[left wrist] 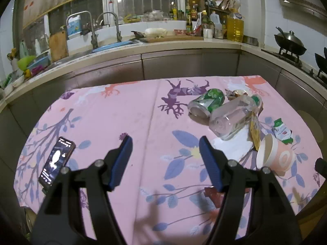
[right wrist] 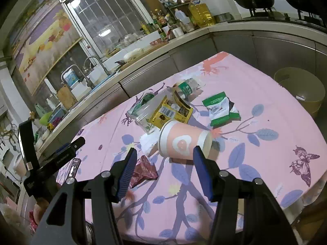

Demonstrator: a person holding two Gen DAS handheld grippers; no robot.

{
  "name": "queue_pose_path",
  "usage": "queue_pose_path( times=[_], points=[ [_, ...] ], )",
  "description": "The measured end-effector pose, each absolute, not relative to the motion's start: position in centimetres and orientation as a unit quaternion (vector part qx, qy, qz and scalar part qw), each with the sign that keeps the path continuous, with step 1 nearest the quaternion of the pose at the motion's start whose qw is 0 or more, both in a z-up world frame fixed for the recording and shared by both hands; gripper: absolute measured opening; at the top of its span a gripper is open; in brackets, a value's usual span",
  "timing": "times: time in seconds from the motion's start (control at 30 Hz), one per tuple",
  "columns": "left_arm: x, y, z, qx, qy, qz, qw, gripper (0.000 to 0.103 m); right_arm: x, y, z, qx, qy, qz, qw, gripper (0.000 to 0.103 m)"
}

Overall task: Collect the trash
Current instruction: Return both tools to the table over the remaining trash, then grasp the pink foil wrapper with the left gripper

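Trash lies in a heap on the pink flowered tablecloth (left wrist: 126,110). A pink paper cup (right wrist: 184,140) lies on its side just beyond my right gripper (right wrist: 165,153), which is open and holds nothing. Behind the cup are a clear plastic jar (right wrist: 145,116), a yellow box (right wrist: 170,112), a green packet (right wrist: 221,109), a plastic bottle (right wrist: 187,86) and a red wrapper (right wrist: 144,170). My left gripper (left wrist: 165,141) is open over bare cloth, left of the jar (left wrist: 231,118), a green can (left wrist: 207,102) and the cup (left wrist: 274,156).
A phone (left wrist: 56,160) lies on the cloth at the left. A tan bin (right wrist: 300,89) stands beyond the table's right edge. The kitchen counter (left wrist: 163,47) with sink, bottles and a wok (left wrist: 289,41) runs behind the table.
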State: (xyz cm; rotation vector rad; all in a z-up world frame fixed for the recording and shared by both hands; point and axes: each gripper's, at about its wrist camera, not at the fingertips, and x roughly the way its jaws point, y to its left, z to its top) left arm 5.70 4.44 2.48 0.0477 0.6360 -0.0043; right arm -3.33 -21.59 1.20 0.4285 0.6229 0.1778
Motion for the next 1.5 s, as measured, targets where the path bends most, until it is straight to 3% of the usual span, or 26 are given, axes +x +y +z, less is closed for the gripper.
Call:
queue_pose_path(
  times=[0.73,1.0,1.1,1.2,1.33,1.4,1.47,1.5],
  points=[
    [7.9,3.6,0.2,0.028,0.347,-0.012,0.938,0.065,-2.0,-22.7,-0.8,0.223,0.316,0.085,0.918,0.055],
    [6.7,3.1,-1.1,-0.017,0.363,-0.177,0.915,0.065,-1.7,-24.0,-1.8,0.229,0.308,0.075,0.921,0.055],
    [6.3,1.5,-2.2,0.004,0.374,-0.222,0.9,0.065,-1.2,-24.4,-2.6,0.241,0.313,0.08,0.915,0.06],
    [6.5,-0.5,-3.9,0.036,0.384,-0.24,0.891,0.079,-0.7,-24.8,-3.1,0.253,0.315,0.08,0.911,0.065],
    [7.4,-2.1,-6.3,0.064,0.411,-0.244,0.876,0.079,-0.2,-25.2,-3.6,0.26,0.324,0.083,0.906,0.066],
    [7.9,-2.2,-7.1,0.068,0.42,-0.241,0.872,0.078,0.2,-25.3,-3.8,0.263,0.327,0.084,0.904,0.066],
    [8.3,-2.3,-7.7,0.063,0.43,-0.243,0.867,0.066,0.7,-25.2,-3.8,0.259,0.331,0.084,0.904,0.066],
    [8.5,-2.2,-7.8,0.056,0.433,-0.247,0.865,0.064,1.0,-25.1,-3.8,0.254,0.333,0.083,0.905,0.066]
  ],
)
